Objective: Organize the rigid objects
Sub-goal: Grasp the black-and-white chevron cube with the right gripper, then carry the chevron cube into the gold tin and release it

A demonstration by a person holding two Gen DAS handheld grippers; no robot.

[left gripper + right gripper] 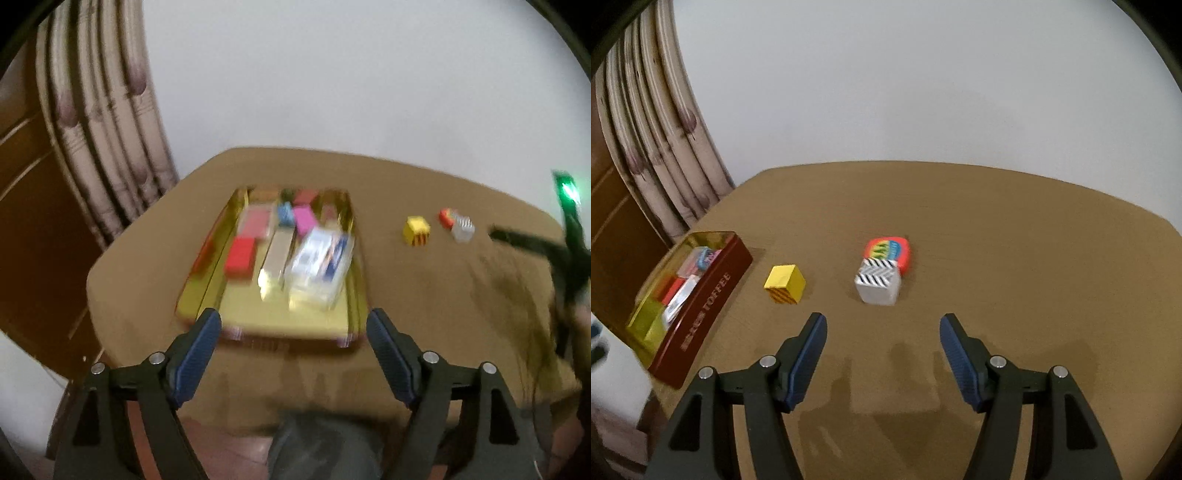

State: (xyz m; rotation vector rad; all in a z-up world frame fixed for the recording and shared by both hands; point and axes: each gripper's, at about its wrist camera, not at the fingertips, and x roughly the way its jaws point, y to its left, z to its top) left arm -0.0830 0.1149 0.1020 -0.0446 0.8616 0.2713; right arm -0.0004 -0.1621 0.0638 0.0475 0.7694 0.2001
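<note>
Left wrist view looks down on an open toffee tin (354, 236) with a gold, mirror-bright lining, already part filled on the brown counter (424, 295). Inside the tin lie a red block (241, 257), a pink block (305, 218), a small blue piece (285, 214), a long pale bar (277, 251) and a clear plastic case (320, 266), all hard-edged and boxy; motion blur hides finer detail. The left tool (294, 325) hangs over the tin's near end with its ribbed blue pads spread wide and nothing between them.

Three pieces remain outside the tin, to its right on the counter. Nearest the tin sits a yellow cube (785, 283) with one dark-striped face. Farther from the tin a white cube (878, 283), topped with a black zigzag print, rests against a rounded orange-red piece (889, 253) bearing bright printed colours. From the right wrist view the tin's outer wall (705, 306) shows as glossy maroon metal with gold lettering. The right tool (882, 330) hovers short of the white cube, well right of the tin, its jaws wide and empty.

By this evidence the sorting is more than half done: most of the pieces are boxed, and the three loose ones still need carrying to the tin. All look rigid, flat-faced and easy to pinch squarely.
</note>
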